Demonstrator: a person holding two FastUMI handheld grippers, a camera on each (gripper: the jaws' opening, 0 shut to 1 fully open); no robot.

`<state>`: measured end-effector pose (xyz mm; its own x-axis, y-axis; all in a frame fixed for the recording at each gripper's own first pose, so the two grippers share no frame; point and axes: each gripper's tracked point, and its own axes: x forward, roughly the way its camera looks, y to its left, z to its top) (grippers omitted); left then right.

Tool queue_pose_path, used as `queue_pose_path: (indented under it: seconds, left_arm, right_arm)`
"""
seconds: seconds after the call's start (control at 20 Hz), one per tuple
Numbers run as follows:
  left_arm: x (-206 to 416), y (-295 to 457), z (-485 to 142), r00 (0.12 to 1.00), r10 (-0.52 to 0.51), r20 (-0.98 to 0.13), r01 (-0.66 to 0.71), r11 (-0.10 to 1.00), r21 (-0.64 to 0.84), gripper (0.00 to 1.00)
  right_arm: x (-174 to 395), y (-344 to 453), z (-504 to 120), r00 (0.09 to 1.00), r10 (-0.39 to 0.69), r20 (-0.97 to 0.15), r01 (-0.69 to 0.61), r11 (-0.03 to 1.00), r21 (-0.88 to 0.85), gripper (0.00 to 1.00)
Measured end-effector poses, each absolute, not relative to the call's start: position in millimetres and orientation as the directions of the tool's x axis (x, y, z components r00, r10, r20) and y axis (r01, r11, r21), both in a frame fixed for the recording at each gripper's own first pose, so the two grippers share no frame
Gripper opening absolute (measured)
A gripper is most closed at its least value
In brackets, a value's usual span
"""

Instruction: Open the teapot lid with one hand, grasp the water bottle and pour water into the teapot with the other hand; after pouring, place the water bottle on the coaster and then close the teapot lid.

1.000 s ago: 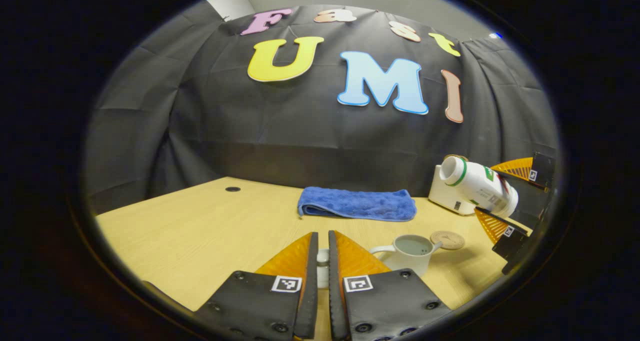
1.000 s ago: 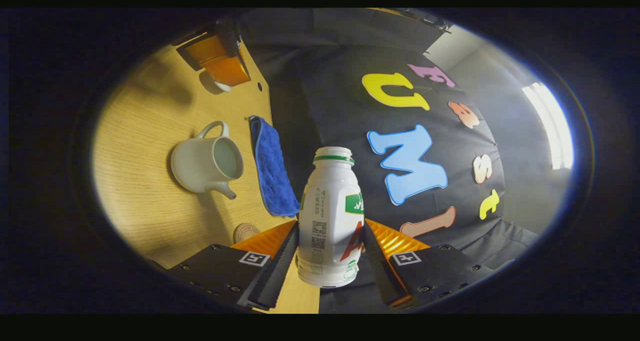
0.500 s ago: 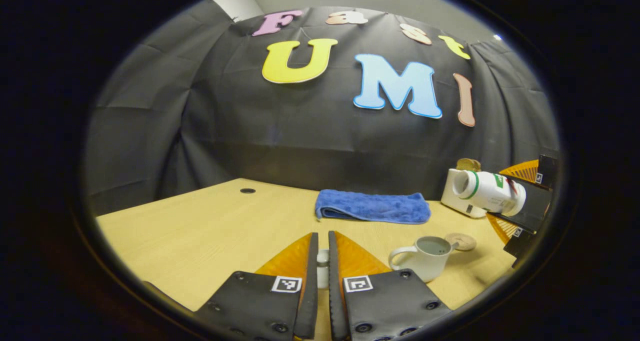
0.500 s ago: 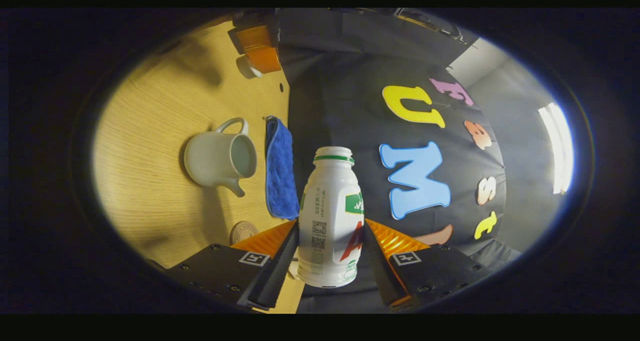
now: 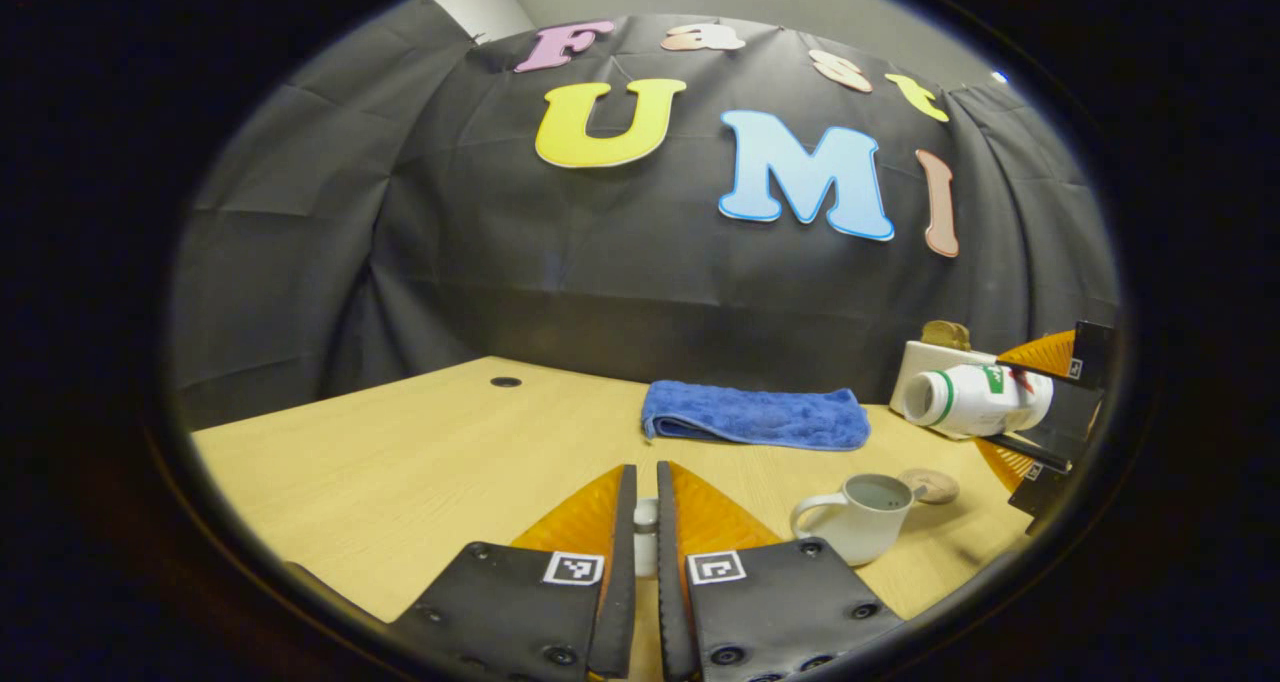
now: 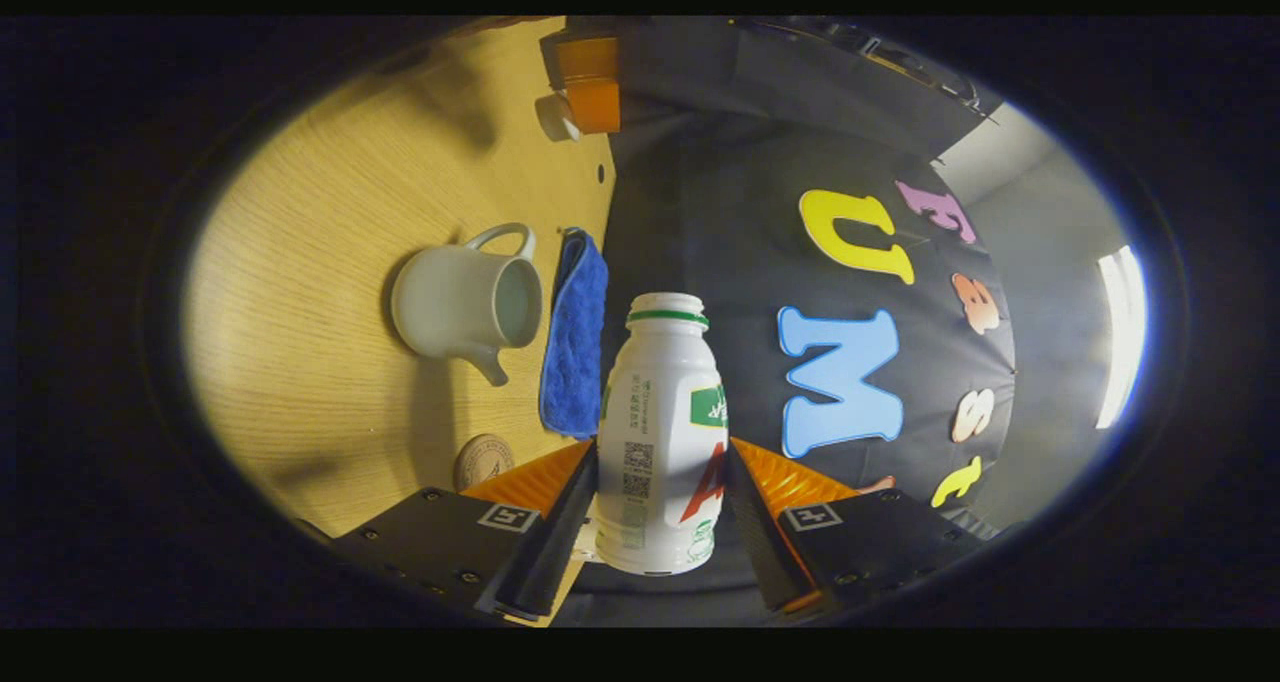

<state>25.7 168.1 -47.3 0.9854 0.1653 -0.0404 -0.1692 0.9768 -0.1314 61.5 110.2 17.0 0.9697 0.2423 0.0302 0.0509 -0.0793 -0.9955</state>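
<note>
Water bottle (image 6: pixel 660 432) clamped in right claw (image 6: pixel 660 522), now farther from teapot (image 5: pixel 860 517); left claw (image 5: pixel 645 542) pinching lid (image 5: pixel 646 550).

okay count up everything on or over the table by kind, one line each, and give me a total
Teapot: 1
Teapot lid, held by the left gripper: 1
Water bottle, held by the right gripper: 1
Coaster: 1
Blue towel: 1
White box behind the bottle: 1
Grippers: 2
Total: 8
</note>
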Motion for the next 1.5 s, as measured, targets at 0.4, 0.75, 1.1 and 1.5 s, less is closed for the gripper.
queue_pose_path:
  seconds: [0.4, 0.75, 1.1, 1.5]
  left_arm:
    - [24.5, 169.8, -46.4, 0.985, 0.168, -0.038, -0.172, 0.976, -0.134, 0.17]
    - [24.1, 170.5, -46.3, 0.985, 0.167, -0.039, -0.17, 0.977, -0.13, 0.21]
    - [25.0, 171.0, -45.3, 0.985, 0.166, -0.039, -0.169, 0.977, -0.13, 0.21]
    - [24.9, 171.8, -45.1, 0.986, 0.165, -0.037, -0.168, 0.977, -0.132, 0.19]
  right_arm:
    - [61.1, 109.2, 17.2, 0.964, 0.267, 0.016, 0.067, -0.185, -0.98, 0.74]
    - [62.1, 108.6, 14.5, 0.963, 0.27, -0.002, 0.066, -0.24, -0.969, 0.73]
    - [59.1, 107.0, 11.7, 0.962, 0.272, -0.011, 0.062, -0.258, -0.964, 0.73]
    - [59.3, 109.6, 14.5, 0.957, 0.289, -0.013, 0.077, -0.297, -0.952, 0.74]
